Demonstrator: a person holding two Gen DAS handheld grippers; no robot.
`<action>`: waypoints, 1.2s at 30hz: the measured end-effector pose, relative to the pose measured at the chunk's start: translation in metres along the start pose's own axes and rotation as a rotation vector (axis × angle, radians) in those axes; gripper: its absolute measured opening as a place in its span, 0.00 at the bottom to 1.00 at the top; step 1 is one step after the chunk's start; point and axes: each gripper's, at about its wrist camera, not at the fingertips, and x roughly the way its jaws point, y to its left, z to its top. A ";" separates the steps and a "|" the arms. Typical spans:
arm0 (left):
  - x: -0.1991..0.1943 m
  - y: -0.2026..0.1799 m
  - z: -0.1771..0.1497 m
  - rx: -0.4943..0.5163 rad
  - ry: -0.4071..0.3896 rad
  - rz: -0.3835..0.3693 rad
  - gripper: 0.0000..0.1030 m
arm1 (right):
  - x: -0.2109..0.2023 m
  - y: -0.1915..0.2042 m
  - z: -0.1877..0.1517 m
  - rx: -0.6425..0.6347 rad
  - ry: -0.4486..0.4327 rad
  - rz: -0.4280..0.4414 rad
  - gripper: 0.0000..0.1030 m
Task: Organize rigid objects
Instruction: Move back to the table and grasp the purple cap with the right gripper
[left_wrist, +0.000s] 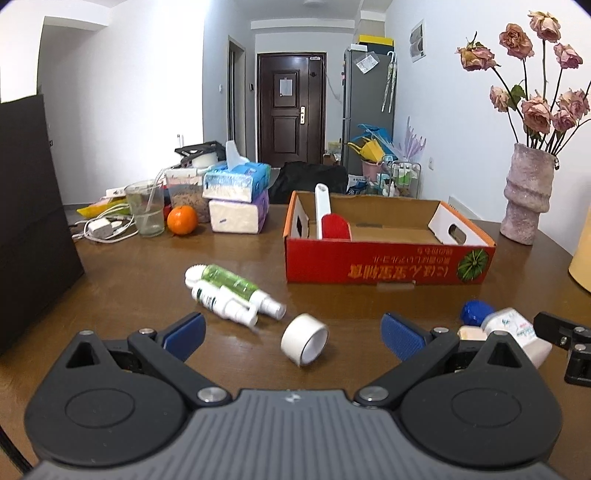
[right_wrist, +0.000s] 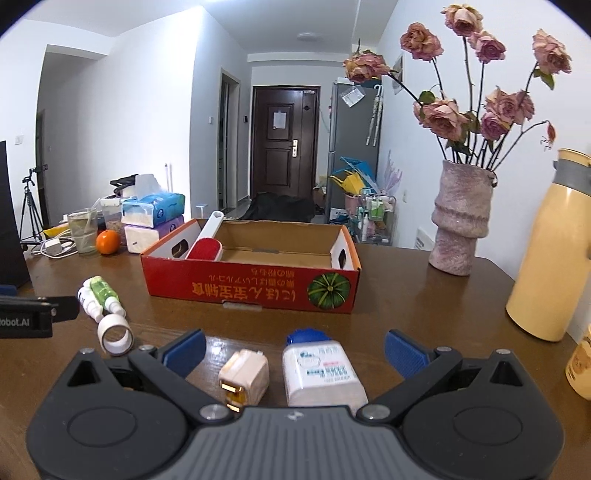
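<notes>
Both wrist cameras are looking low across the brown wooden table (left_wrist: 147, 280), facing the far door. They are sharing the red cardboard box (left_wrist: 388, 264) (right_wrist: 255, 290), left view sitting further left.

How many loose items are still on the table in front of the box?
5: two spray bottles lying side by side at left, a tape roll beside them, a plug adapter and a blue-capped bottle at right.

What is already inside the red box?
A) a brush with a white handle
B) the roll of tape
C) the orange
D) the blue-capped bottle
A: the white-handled brush leans inside the red box; the orange, roll of tape and blue-capped bottle lie on the table outside it.
</notes>
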 end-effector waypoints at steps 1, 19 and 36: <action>-0.001 0.001 -0.003 0.002 0.003 0.001 1.00 | -0.003 0.001 -0.002 0.002 0.001 -0.003 1.00; 0.026 0.030 -0.035 -0.021 0.051 0.018 1.00 | 0.009 0.029 -0.032 -0.025 0.095 -0.002 1.00; 0.042 0.040 -0.043 -0.044 0.114 -0.008 1.00 | 0.051 0.059 -0.052 -0.066 0.219 0.074 0.88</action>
